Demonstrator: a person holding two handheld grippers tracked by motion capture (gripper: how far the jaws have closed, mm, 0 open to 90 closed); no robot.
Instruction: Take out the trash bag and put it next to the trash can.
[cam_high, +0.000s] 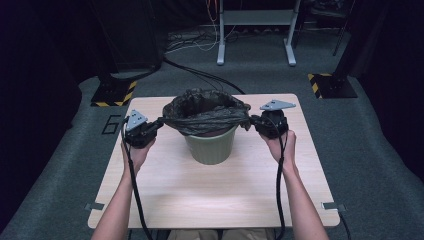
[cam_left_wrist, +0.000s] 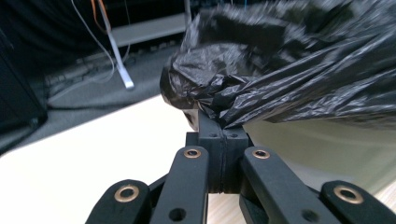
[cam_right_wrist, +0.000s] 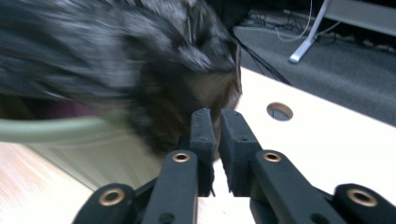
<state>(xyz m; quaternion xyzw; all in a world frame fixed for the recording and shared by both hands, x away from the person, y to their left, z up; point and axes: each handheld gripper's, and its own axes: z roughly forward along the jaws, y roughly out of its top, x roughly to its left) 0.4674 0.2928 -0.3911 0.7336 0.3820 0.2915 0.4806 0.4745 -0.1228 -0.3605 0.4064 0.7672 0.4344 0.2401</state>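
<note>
1. The bin (cam_high: 211, 145) stands mid-table (cam_high: 210, 195), lined with a black bag (cam_high: 206, 112).
2. The left gripper (cam_high: 156, 125) is clamped on the bag's left edge, pulling it taut.
3. The right gripper (cam_high: 254, 121) sits at the bag's right edge; its jaws stand slightly apart, the plastic just ahead of them and blurred.

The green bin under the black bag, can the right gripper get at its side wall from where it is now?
Probably yes. The right gripper sits at the black bag's edge, and the green bin's wall below shows bare on that side, with open table around it.
</note>
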